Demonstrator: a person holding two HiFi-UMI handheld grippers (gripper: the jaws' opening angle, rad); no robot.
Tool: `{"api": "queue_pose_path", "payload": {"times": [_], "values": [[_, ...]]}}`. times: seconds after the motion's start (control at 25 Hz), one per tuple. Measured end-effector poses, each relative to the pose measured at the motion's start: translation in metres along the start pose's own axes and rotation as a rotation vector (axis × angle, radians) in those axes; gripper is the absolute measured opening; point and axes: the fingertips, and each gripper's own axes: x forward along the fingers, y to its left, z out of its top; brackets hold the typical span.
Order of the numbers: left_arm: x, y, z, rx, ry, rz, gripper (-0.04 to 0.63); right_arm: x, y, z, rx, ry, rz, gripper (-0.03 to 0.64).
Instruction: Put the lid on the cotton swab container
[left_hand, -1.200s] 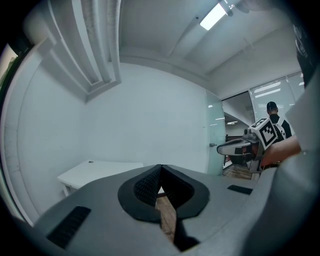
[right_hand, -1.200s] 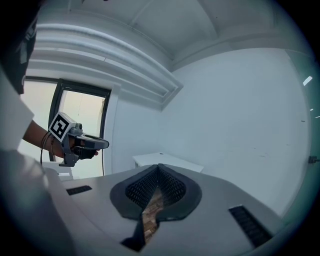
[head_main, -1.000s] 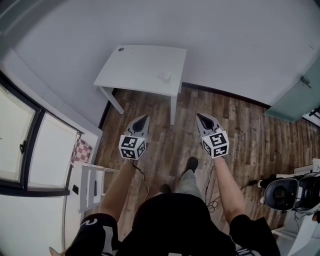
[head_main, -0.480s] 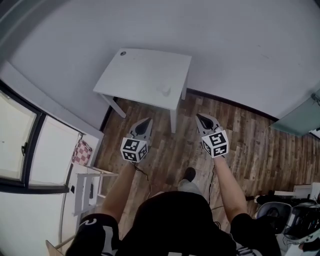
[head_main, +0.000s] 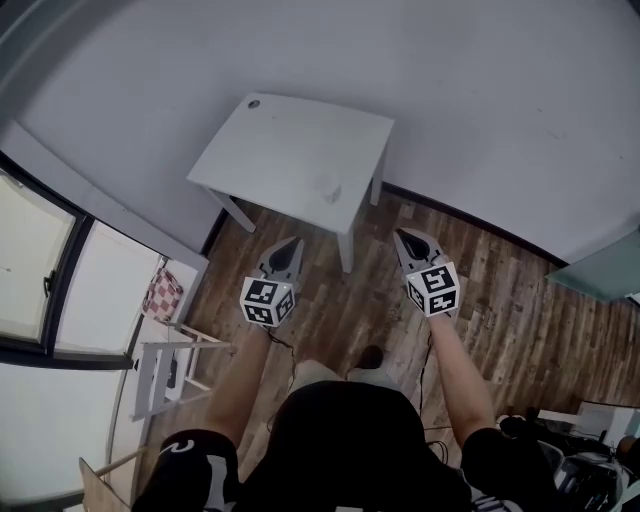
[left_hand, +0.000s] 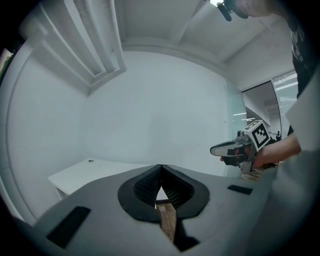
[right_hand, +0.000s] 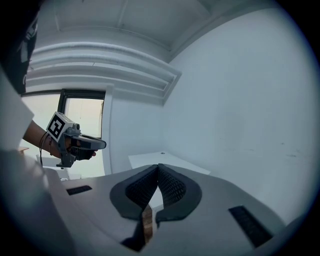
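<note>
A white table (head_main: 290, 150) stands against the wall ahead. On it sit a small clear container (head_main: 328, 187) near the front right corner and a small dark round thing (head_main: 254, 103) at the far left corner; I cannot tell what either is. My left gripper (head_main: 291, 243) and right gripper (head_main: 400, 235) are held out side by side over the wooden floor, short of the table's front edge. Both are shut and empty. The left gripper view shows its jaws (left_hand: 161, 167) closed and the table (left_hand: 85, 174) beyond. The right gripper view shows its jaws (right_hand: 158, 166) closed too.
A large window (head_main: 40, 290) fills the left wall. Below it are a white stool (head_main: 165, 365) and a checkered cloth (head_main: 160, 297). A glass door (head_main: 600, 265) is at the right. An office chair (head_main: 575, 480) stands at the bottom right. The person's feet are on plank floor (head_main: 500, 300).
The person has stepped toward the table, which now sits lower and nearer in the head view. Both grippers moved forward with them and stayed shut.
</note>
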Motion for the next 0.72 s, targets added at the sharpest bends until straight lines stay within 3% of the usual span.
{"api": "queue_pose_path", "payload": {"times": [0.32,0.72], "values": [[0.022,0.016,-0.003,-0.012,0.029,0.033,0.026,0.039,-0.02,-0.015,0.043,0.024,0.026,0.014],[0.083,0.083,-0.003,-0.046,0.032,-0.024,0.026,0.117,-0.025,-0.011,0.043,0.069,0.011,0.014]]}}
